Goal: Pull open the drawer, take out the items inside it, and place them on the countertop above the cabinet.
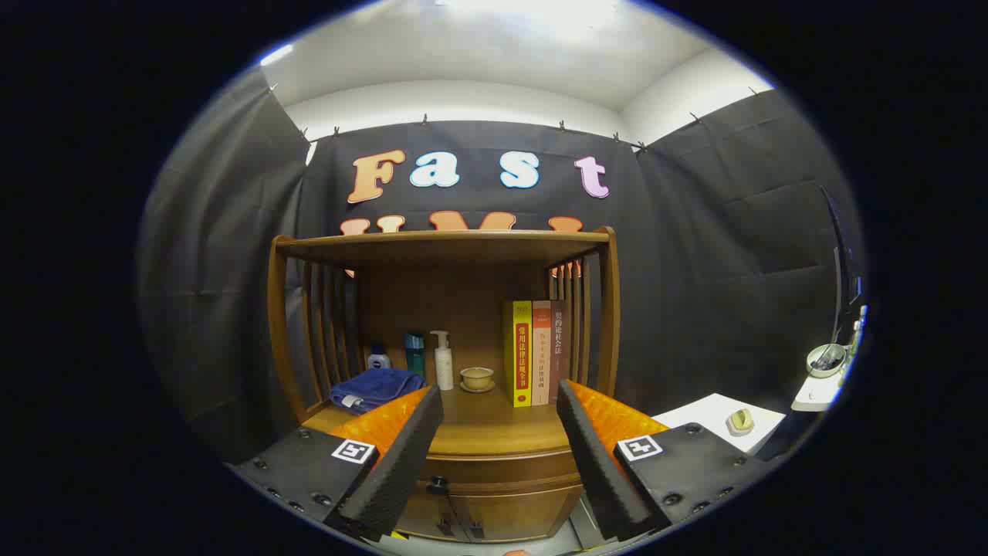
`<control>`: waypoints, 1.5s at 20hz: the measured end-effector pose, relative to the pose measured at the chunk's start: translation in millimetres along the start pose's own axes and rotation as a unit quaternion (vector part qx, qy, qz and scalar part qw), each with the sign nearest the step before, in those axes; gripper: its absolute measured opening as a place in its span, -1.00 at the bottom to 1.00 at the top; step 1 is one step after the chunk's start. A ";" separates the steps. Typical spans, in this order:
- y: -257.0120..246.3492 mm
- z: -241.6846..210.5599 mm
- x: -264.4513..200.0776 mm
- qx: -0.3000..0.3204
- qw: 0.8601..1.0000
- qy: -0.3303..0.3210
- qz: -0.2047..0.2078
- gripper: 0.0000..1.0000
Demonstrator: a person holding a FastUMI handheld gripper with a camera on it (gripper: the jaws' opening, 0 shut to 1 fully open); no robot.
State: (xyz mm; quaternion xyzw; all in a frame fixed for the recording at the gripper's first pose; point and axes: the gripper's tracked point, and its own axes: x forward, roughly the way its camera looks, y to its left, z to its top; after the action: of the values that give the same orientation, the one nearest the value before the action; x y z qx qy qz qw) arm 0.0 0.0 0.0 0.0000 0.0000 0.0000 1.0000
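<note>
Gripper (500, 405) fingers stand spread wide apart with nothing between them, as I see it in the gripper view; their inner faces are ribbed and taper toward the tips. Between and below the fingertips sits the wooden cabinet (494, 463), smooth and brown, with a rounded front edge. Its drawer (502, 469) is shut, flush with the cabinet front; it is a wide, shallow panel whose long axis runs side to side across the cabinet, face turned toward me. I note a small dark knob (438, 486) on the front, just beside the left finger.

On the countertop (494, 428), beyond the fingertips, I record from left to right: a folded blue towel (376, 388), soft and piled; a small blue-and-white bottle (378, 357); a teal bottle (415, 351); a white pump bottle (443, 361), tall and slim; a small tan cup on a saucer (477, 378); and 3 books (536, 353) standing upright, spines facing me. A curved wooden shelf frame (444, 243) with slatted sides arches over the countertop. Well apart to the right, a white table (718, 413) carries a small pale object I cannot identify.
</note>
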 end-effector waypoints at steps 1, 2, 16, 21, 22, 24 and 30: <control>0.3 0.3 -0.3 -0.001 1.000 0.000 0.001 0.97; 0.7 0.3 0.3 -0.002 1.000 0.000 0.002 0.97; 6.6 -7.6 2.2 -0.004 1.000 0.007 0.014 0.97; 21.8 -42.4 18.4 0.000 0.999 0.022 0.027 0.96; 25.8 -50.5 23.5 0.001 0.999 0.023 0.029 0.97; 34.4 -67.4 33.6 0.001 0.999 0.025 0.031 0.97; 61.7 -130.9 62.3 0.009 0.999 0.033 0.037 0.97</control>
State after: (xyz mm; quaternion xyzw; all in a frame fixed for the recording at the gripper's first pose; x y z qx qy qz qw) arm 62.3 61.7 -130.9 0.0092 0.0333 0.0369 0.9987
